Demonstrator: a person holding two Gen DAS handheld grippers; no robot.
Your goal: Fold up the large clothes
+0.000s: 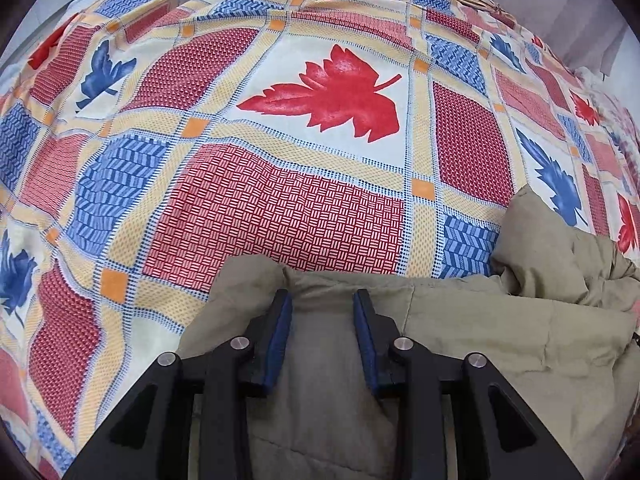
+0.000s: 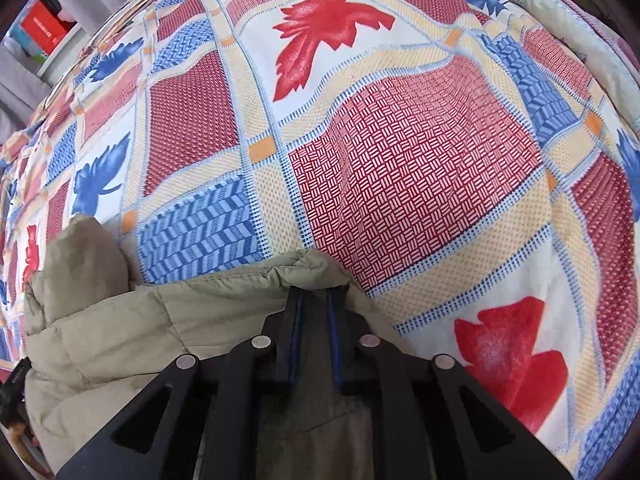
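On top of a bed lies a big bedspread [image 1: 328, 152] with red and blue leaves and checked squares. A puffy tan jacket [image 1: 460, 320] rests on it, bunched up along the near edge.

From the left wrist view, the left gripper [image 1: 322, 300] sits over the jacket. Its two fingers [image 1: 280, 332] are spread apart, with tan cloth showing in the wide gap between them. I cannot tell if the blue pads touch the cloth. A lumpy fold of the jacket pokes up to the right.

From the right wrist view, the right gripper [image 2: 314, 300] has its fingers [image 2: 294, 336] much closer together, with a narrow strip of jacket [image 2: 120, 332] cloth between them. The tips reach a raised corner of the jacket's edge. I cannot tell if they squeeze it tight. Another puffy part of the jacket stands up on the left.

Far off at the top left of that view, a red box [image 2: 44, 26] sits on a white shelf [image 2: 60, 54].
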